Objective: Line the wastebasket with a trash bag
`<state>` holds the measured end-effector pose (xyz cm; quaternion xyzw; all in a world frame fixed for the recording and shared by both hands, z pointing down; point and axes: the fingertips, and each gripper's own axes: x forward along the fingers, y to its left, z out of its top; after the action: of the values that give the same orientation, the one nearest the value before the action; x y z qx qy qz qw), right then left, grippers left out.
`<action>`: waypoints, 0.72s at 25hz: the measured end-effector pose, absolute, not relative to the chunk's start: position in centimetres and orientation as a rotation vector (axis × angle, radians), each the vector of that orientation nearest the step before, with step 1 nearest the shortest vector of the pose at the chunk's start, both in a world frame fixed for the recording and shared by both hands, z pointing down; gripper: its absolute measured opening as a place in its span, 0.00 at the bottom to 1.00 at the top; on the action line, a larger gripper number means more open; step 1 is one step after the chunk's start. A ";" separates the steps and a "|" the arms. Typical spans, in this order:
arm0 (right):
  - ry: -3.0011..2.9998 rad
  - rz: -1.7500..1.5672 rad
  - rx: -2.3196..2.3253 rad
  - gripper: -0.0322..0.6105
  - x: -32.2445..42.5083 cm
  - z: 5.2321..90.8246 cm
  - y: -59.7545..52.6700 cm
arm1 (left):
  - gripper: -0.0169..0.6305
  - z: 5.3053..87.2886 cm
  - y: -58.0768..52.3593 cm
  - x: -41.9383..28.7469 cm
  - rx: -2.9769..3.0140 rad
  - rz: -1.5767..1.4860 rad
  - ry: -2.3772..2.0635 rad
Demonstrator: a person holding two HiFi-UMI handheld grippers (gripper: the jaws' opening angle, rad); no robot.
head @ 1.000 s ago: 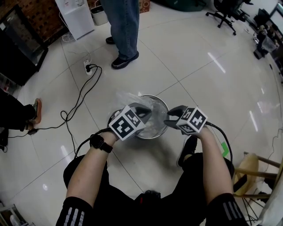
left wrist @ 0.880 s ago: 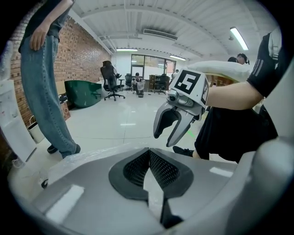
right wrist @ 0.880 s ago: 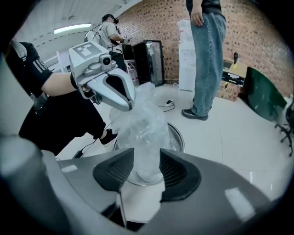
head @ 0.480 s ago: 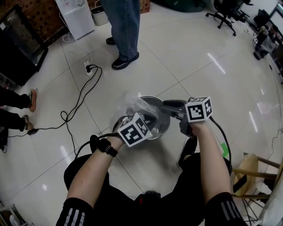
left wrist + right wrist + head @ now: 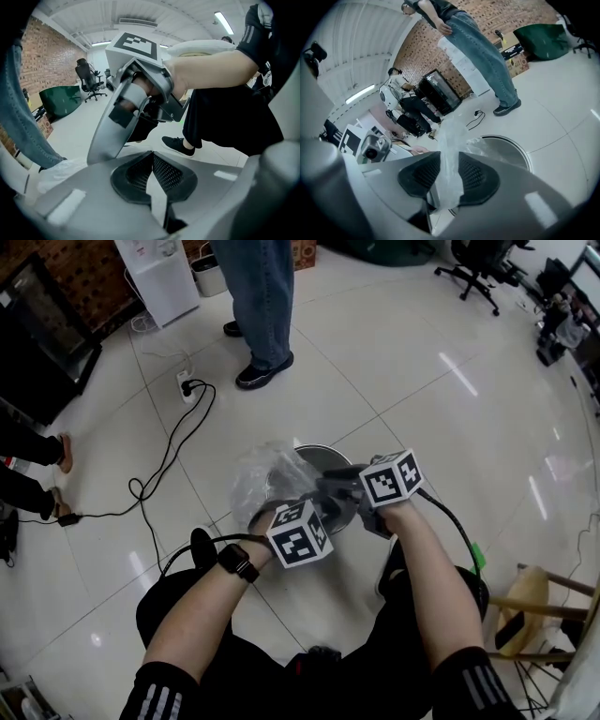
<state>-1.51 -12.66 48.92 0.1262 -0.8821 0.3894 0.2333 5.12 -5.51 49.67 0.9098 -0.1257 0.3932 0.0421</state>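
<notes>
Closing right tongs [image 5: 449, 168] on the trash bag [image 5: 451, 133]: jaws have just been narrowing, film bunched and pinched between the pads. Left tongs [image 5: 151, 161] fully closed, nothing visible between them. Bag billows over the left side of the steel wastebasket [image 5: 325, 449], standing on the floor [image 5: 403, 362].

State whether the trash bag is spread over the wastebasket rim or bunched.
Bunched: trash bag stands crumpled; far rim of the wastebasket is bare.

Black cable [image 5: 178, 444] (on tiles) near bystander's legs [image 5: 258, 287]
</notes>
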 end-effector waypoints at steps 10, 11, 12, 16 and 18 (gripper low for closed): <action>-2.463 0.901 0.517 0.06 0.5 47.6 -14.9 | 0.24 48.1 -5.6 3.8 2.807 1.172 -0.374; -2.463 0.880 0.530 0.06 0.7 47.5 -15.0 | 0.25 47.7 -5.6 3.4 2.811 1.168 -0.377; -2.459 0.859 0.542 0.06 1.0 47.5 -15.1 | 0.27 47.3 -5.7 3.0 2.816 1.164 -0.384; -2.420 0.781 0.589 0.06 2.7 47.4 -15.5 | 0.31 45.2 -6.1 0.8 2.834 1.129 -0.446; -2.397 0.757 0.614 0.06 3.8 47.5 -15.7 | 0.32 44.8 -6.3 -0.7 2.824 1.154 -0.477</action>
<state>3.81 -15.74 47.48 0.2281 -0.8911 0.2814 0.2735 -0.73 -6.26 44.77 0.9142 -0.1543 0.3737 0.0269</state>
